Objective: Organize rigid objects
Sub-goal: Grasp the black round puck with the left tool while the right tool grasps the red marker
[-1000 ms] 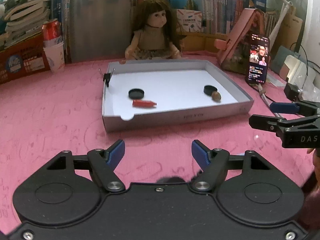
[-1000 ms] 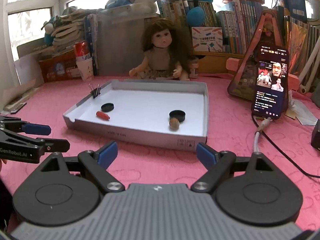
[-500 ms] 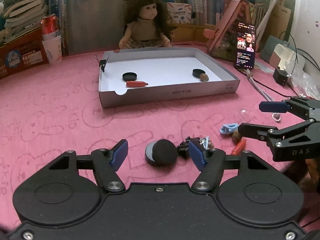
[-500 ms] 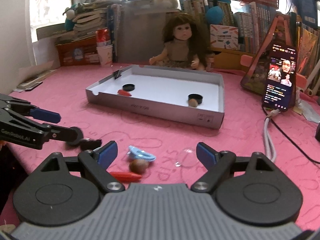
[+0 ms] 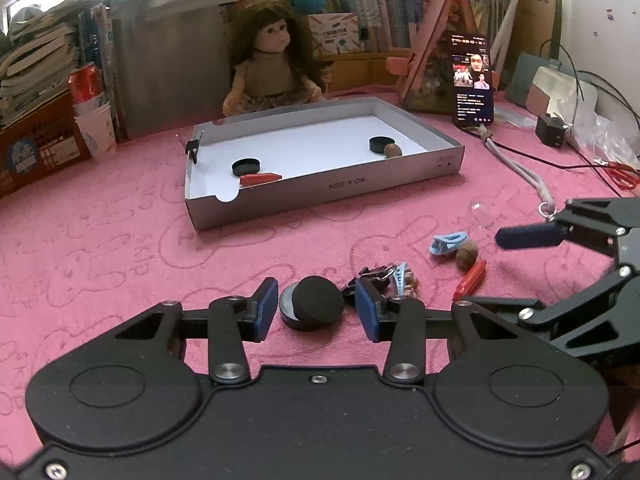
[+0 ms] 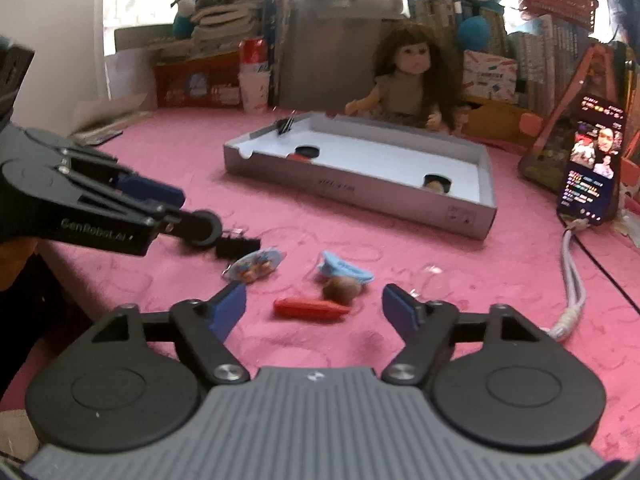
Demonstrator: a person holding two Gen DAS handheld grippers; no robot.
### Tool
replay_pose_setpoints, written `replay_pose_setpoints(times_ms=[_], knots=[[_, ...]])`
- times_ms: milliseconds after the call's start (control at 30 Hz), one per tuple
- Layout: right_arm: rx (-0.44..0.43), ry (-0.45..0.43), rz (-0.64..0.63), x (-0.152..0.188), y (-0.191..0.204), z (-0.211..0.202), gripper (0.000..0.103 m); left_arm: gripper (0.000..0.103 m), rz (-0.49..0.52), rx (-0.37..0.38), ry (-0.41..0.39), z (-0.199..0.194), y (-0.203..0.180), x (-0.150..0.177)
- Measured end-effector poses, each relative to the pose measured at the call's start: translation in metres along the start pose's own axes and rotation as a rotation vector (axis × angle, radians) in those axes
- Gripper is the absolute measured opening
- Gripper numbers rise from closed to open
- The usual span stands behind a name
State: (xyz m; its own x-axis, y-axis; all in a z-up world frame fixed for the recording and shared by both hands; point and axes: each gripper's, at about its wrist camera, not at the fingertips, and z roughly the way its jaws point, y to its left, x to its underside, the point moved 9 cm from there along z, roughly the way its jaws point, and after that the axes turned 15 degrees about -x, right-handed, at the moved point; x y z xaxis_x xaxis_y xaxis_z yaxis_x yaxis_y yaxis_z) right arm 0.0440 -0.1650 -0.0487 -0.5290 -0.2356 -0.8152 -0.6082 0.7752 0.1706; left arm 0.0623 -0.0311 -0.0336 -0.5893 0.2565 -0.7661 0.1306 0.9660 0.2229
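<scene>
My left gripper [image 5: 316, 306] is open, its fingers either side of a stack of two black round caps [image 5: 312, 307] on the pink cloth. My right gripper [image 6: 314, 307] is open above a red crayon-like stick [image 6: 310, 309], with a brown nut [image 6: 340, 289] and a blue clip [image 6: 344, 270] just beyond. A black binder clip [image 6: 238, 245] and a printed badge [image 6: 254, 266] lie between the two groups. The grey tray [image 5: 400, 178] holds two black caps, a red stick [image 5: 260, 178] and a nut [image 5: 393, 150].
A doll [image 5: 272, 76] sits behind the tray. A lit phone [image 5: 472, 80] leans at the right with a cable [image 5: 520, 172] running forward. A clear small glass piece [image 5: 482, 214] lies near the cable. Books, cups [image 5: 96, 128] and a can line the back.
Both grippers have pulled back and lowered toward the loose items near the table's front. The left gripper's fingers now bracket the black caps; the right gripper hangs over the red stick.
</scene>
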Motion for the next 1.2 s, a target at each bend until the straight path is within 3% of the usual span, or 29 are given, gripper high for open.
replay_pose_setpoints(times_ms=[233,500,767,933,1200], knots=[[0.007,0.001,0.059,0.004,-0.003,0.004,0.072,0.04,0.015,-0.012,0.001,0.003,0.0,0.002],[0.024,0.0,0.083,0.005,-0.005,0.005,0.049,0.04,0.036,-0.014,-0.005,0.006,-0.006,0.004],[0.043,-0.008,0.099,0.002,-0.009,0.003,0.049,0.04,0.071,-0.015,-0.016,0.01,-0.013,0.006],[0.058,-0.018,0.119,0.003,-0.015,-0.001,0.049,0.033,0.099,-0.019,-0.028,0.009,-0.018,0.006],[0.072,-0.023,0.132,0.003,-0.021,-0.003,0.049,0.03,0.117,0.011,-0.005,-0.003,-0.017,0.014]])
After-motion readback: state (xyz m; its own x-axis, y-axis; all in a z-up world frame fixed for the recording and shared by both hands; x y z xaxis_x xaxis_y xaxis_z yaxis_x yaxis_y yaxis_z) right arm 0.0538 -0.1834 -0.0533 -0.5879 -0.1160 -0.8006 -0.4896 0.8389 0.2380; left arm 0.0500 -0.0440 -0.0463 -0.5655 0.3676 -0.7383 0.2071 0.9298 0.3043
